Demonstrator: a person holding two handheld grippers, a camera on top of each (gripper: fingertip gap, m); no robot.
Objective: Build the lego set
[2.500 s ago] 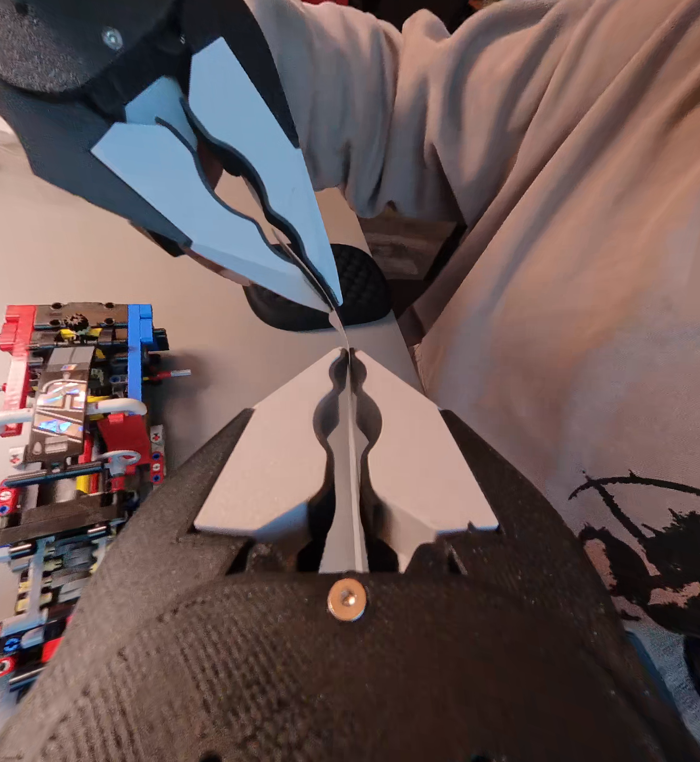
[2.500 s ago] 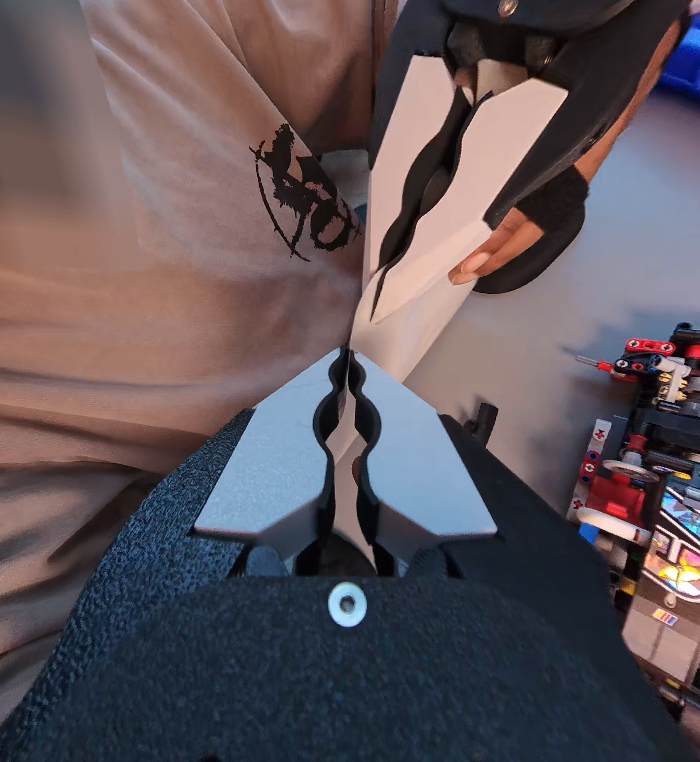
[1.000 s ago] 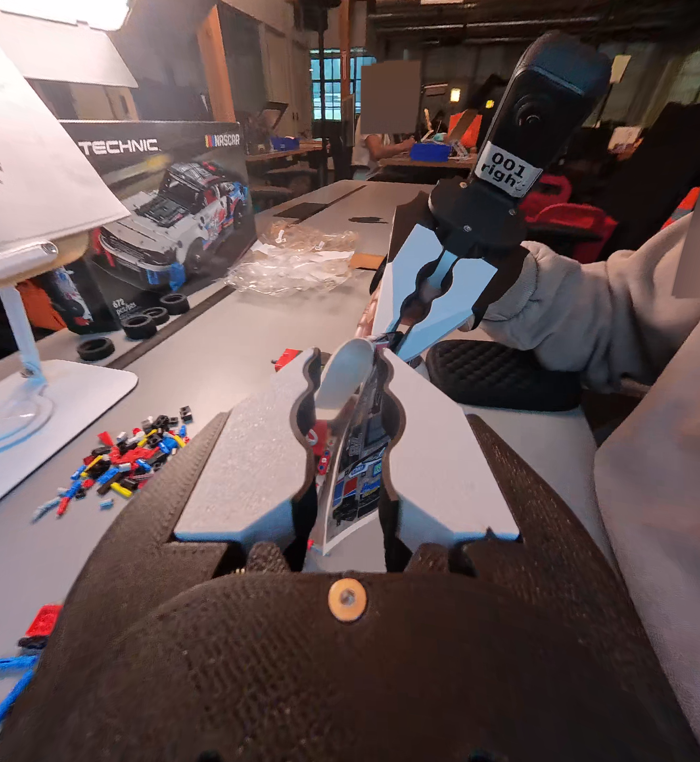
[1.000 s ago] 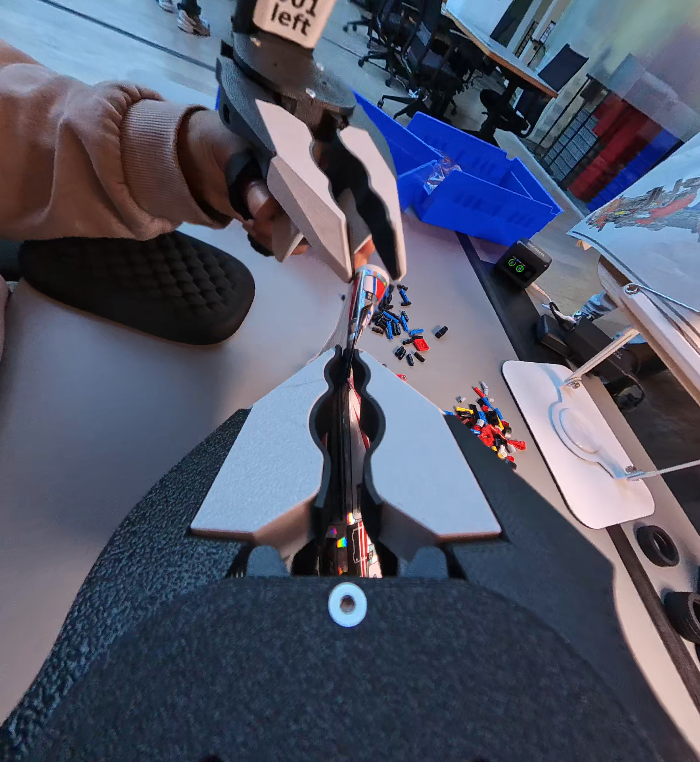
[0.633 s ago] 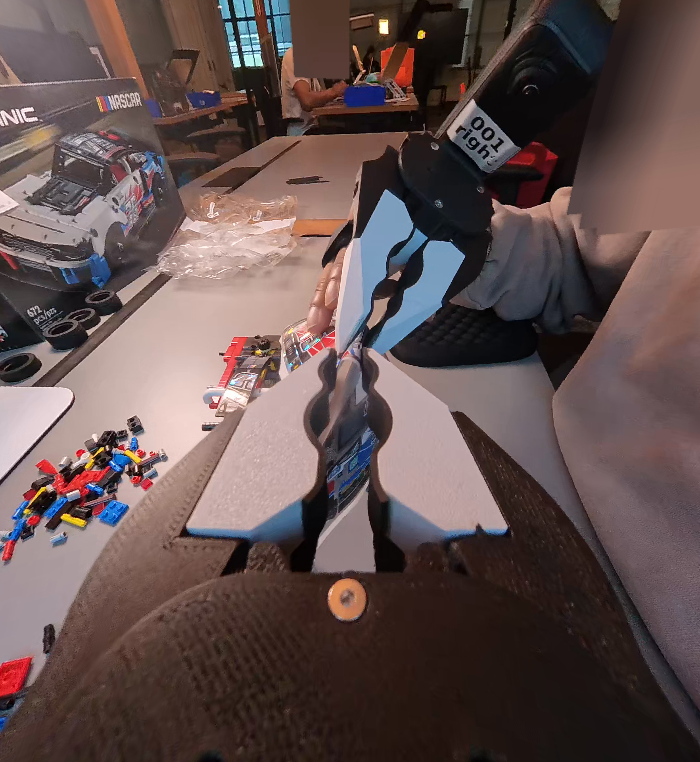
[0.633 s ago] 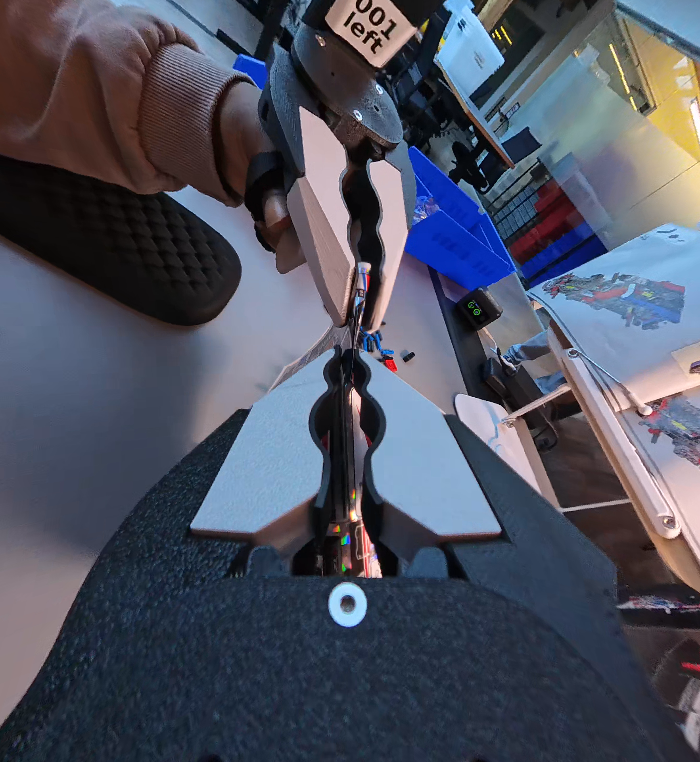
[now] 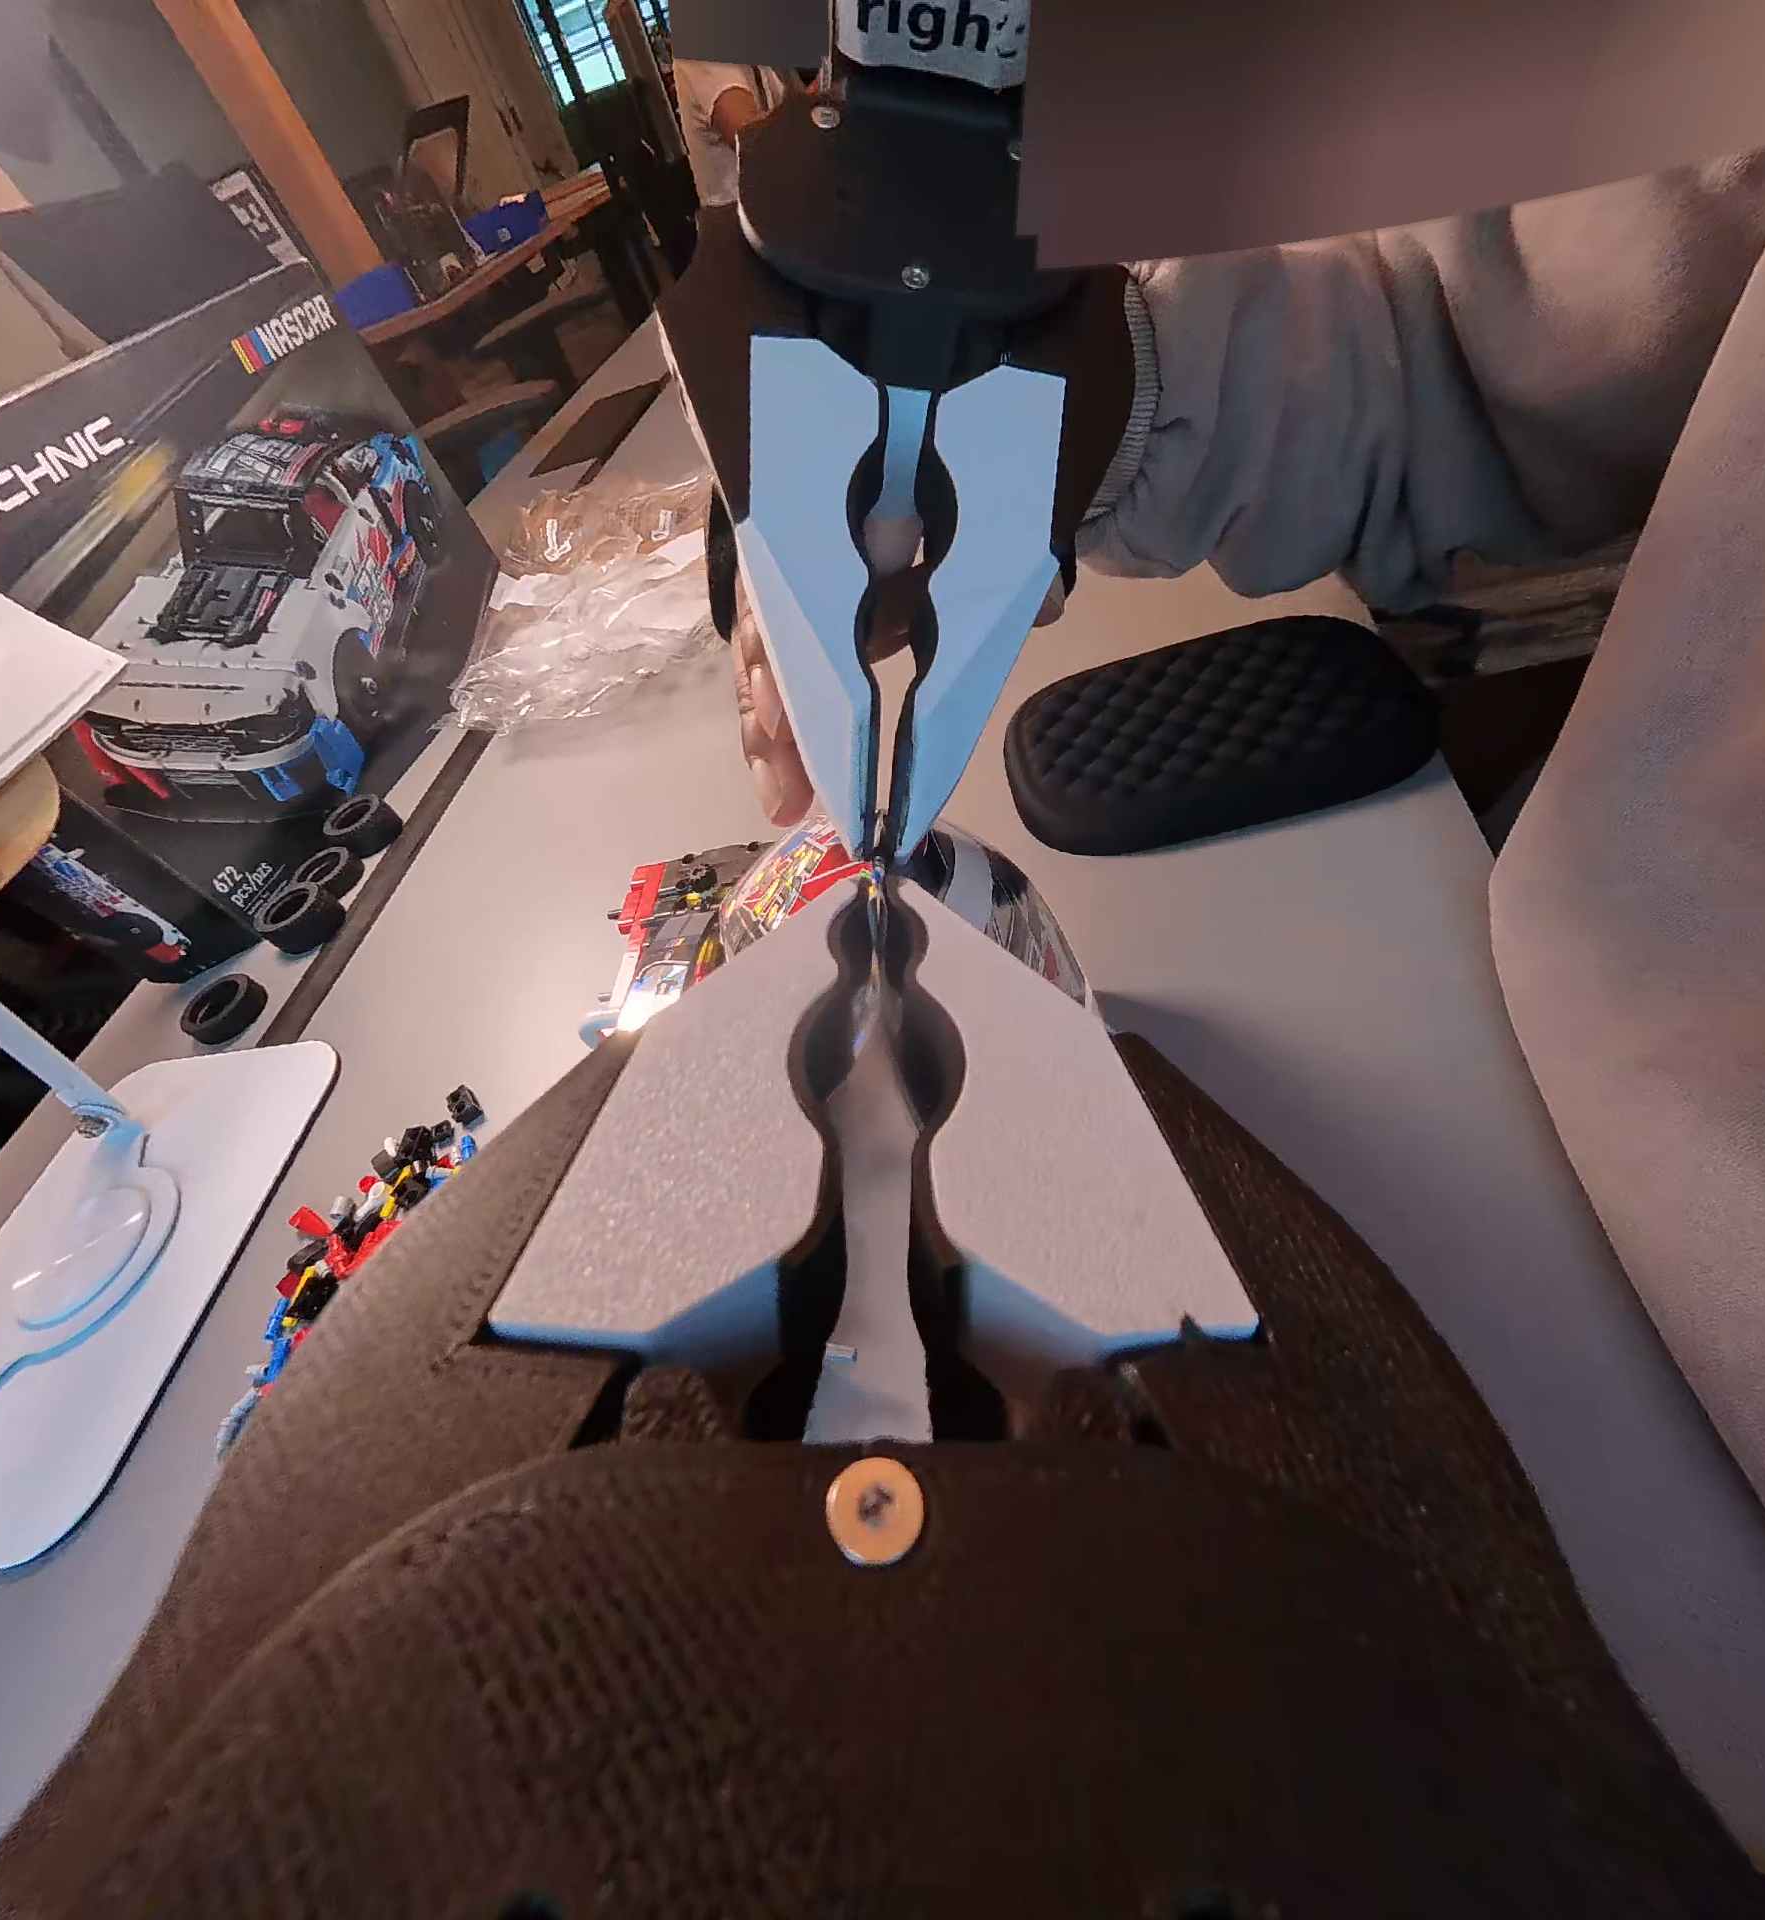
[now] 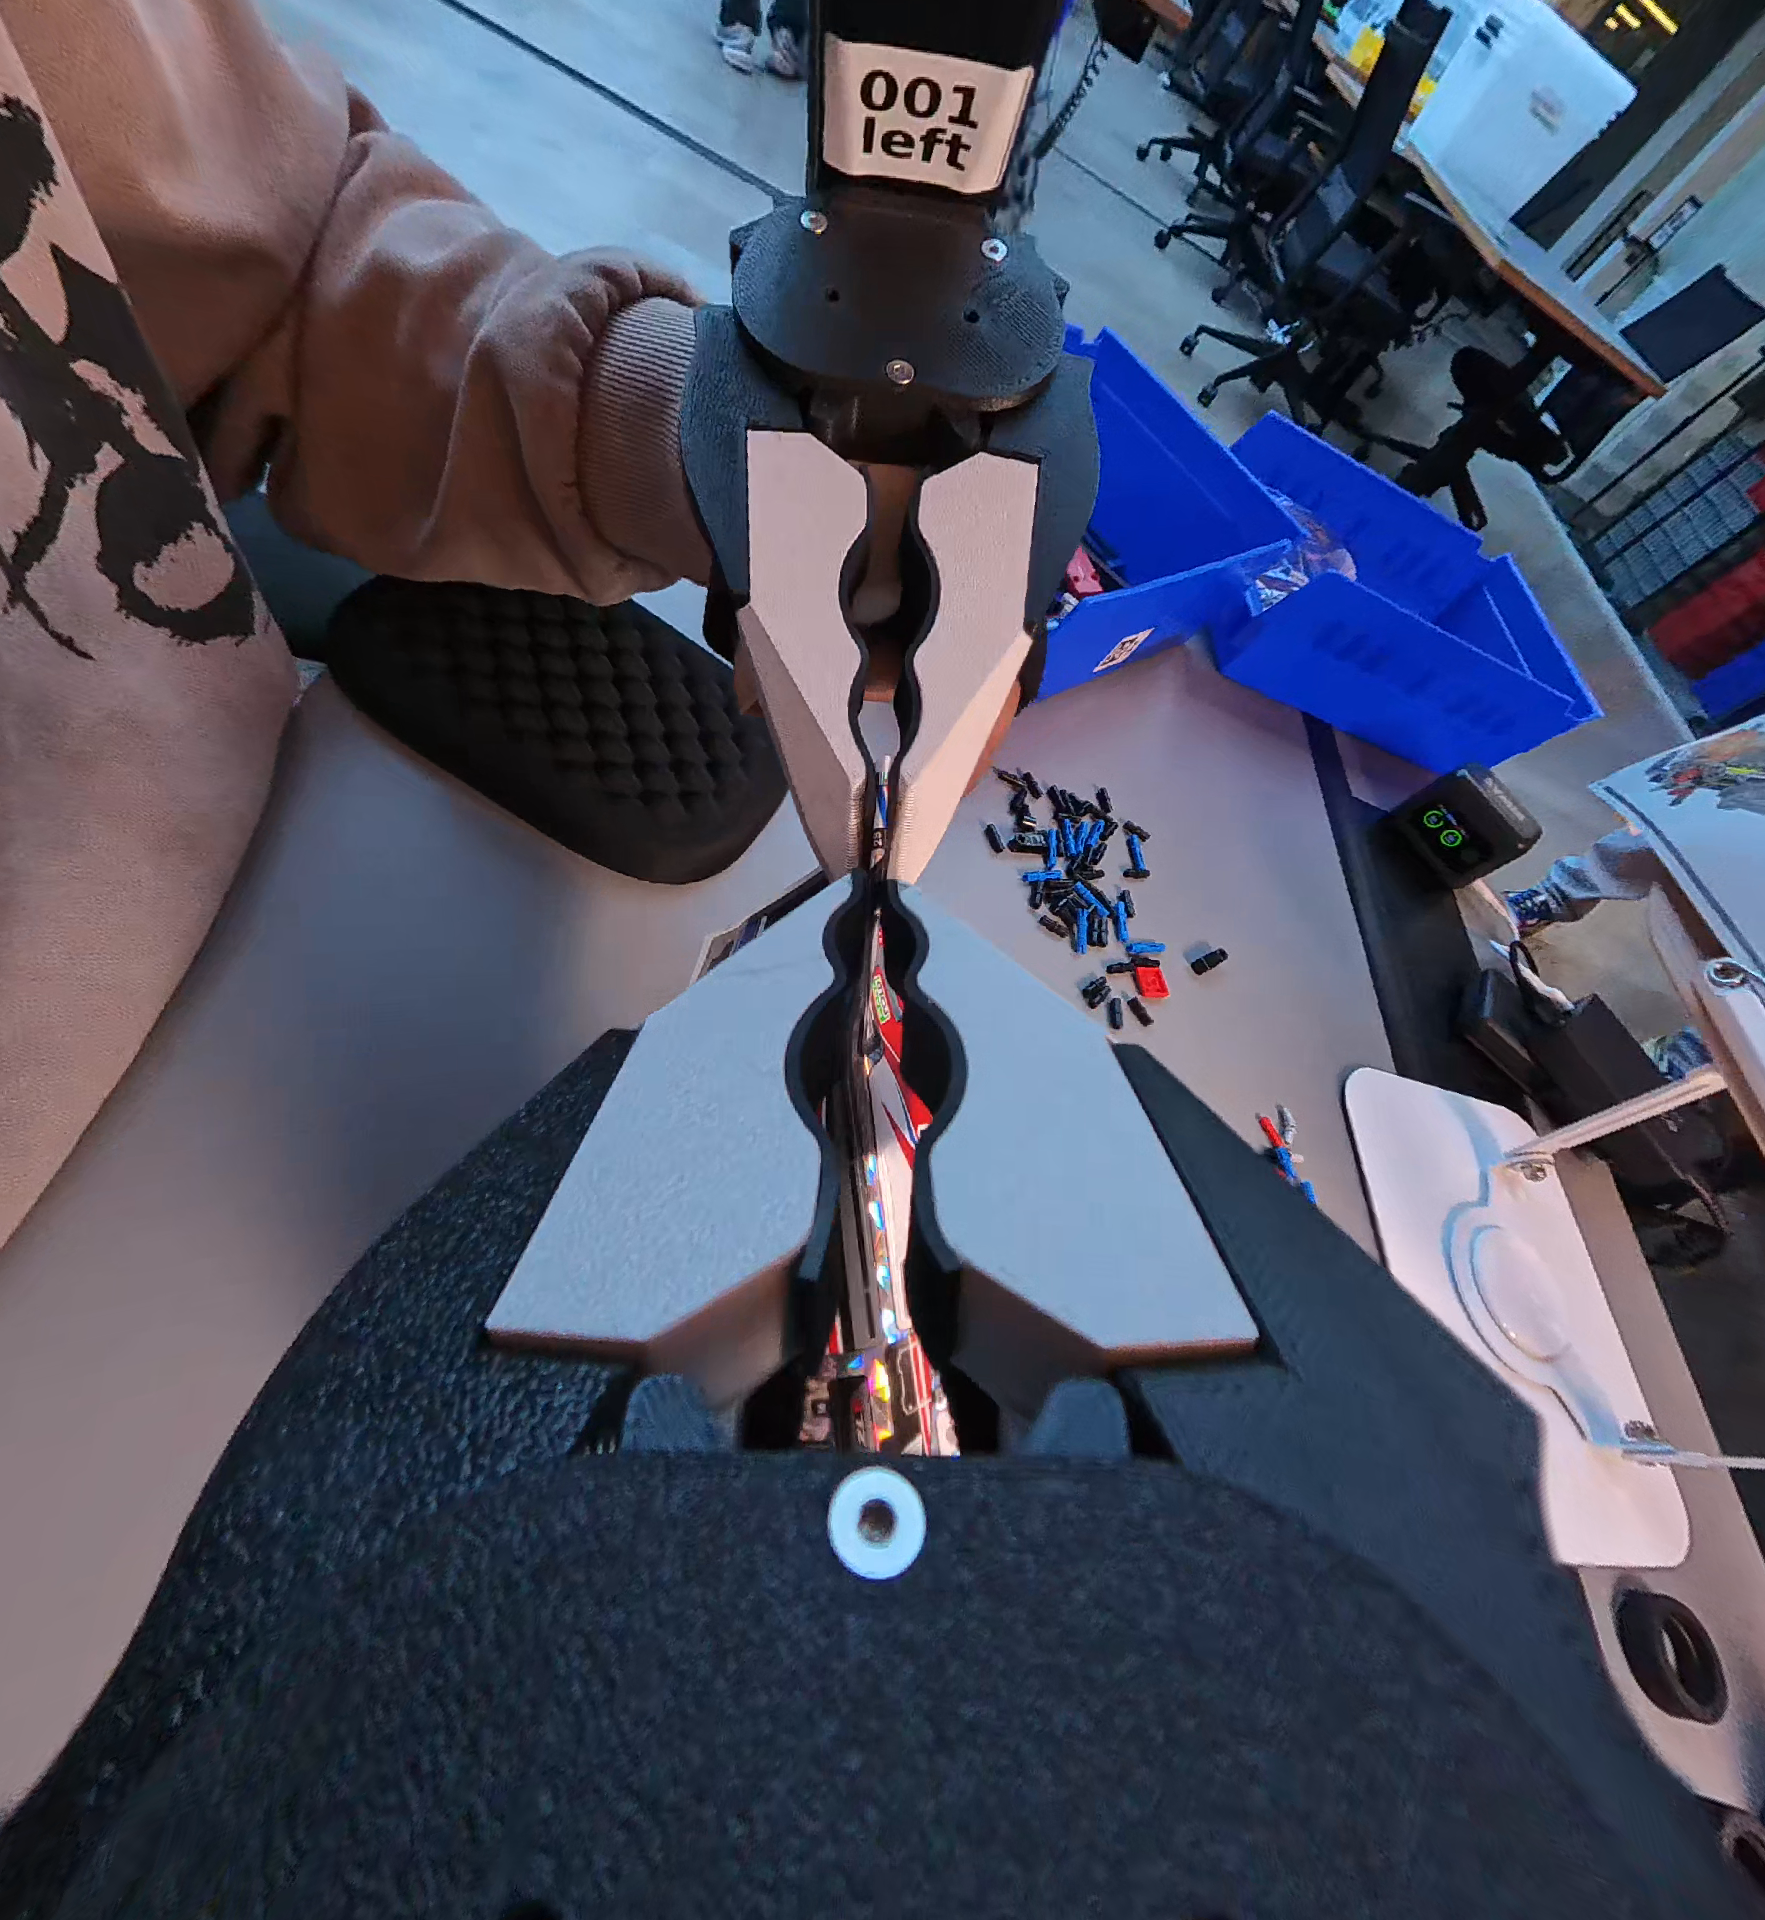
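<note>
The two grippers meet tip to tip above the grey table (image 7: 1221, 1091), and both hold the same thin sticker sheet (image 8: 883, 1164) on its edge. The left gripper (image 7: 873, 902) has its jaws closed on the sheet near the tips, and the right gripper (image 8: 870, 883) is also closed on it, with the printed, shiny side running down between its fingers. A moment earlier the pair was tilted and turned more to the side; now the two grippers face each other almost in one straight line, and the sheet is lower, closer to the table.

Below the sheet lies the half-built lego car (image 7: 691, 914), red and black, only partly visible behind the left gripper. A pile of small loose parts (image 7: 369, 1226) is on the table to the left, and the set's box (image 7: 203, 540) stands behind it. In the right wrist view a heap of blue and black pins (image 8: 1075, 862) lies just beyond the tips.

I judge that the person is working to peel one sticker from the sheet for the car, and that a sticker is not yet free.
</note>
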